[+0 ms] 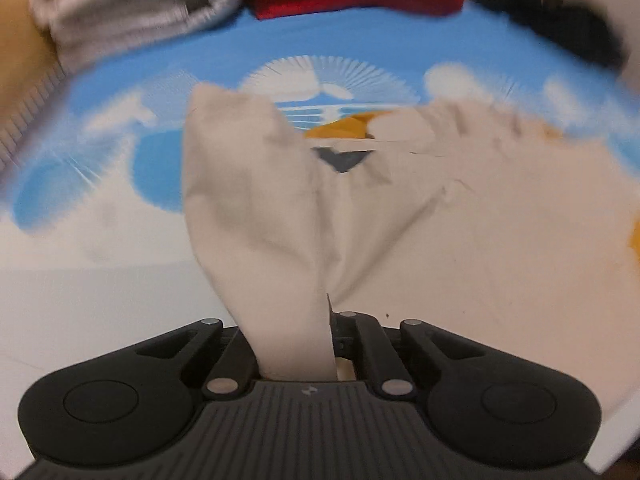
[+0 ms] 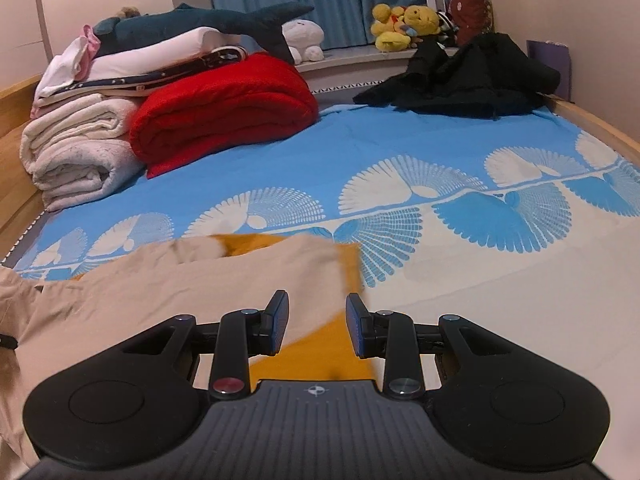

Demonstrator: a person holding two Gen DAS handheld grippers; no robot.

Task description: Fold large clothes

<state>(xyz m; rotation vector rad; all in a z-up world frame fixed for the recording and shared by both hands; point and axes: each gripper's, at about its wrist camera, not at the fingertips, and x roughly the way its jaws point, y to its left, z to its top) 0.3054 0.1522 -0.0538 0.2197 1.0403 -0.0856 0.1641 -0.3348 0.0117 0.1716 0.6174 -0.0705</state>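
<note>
A large beige garment (image 1: pixel 460 220) with an orange-yellow lining lies on the blue and white bedsheet (image 1: pixel 360 40). My left gripper (image 1: pixel 294 344) is shut on a bunched part of the beige cloth, which rises from between its fingers. In the right wrist view the same garment (image 2: pixel 160 292) spreads to the left, with its orange part (image 2: pixel 316 352) under the gripper. My right gripper (image 2: pixel 317 322) is open, its fingers apart just above the garment's edge, holding nothing.
Folded white towels (image 2: pixel 76 152) and a red blanket (image 2: pixel 224 108) are stacked at the far left of the bed. A black garment (image 2: pixel 472 76) lies at the far right. Plush toys (image 2: pixel 404 24) sit on the window ledge. Wooden bed rails (image 2: pixel 600 128) run along both sides.
</note>
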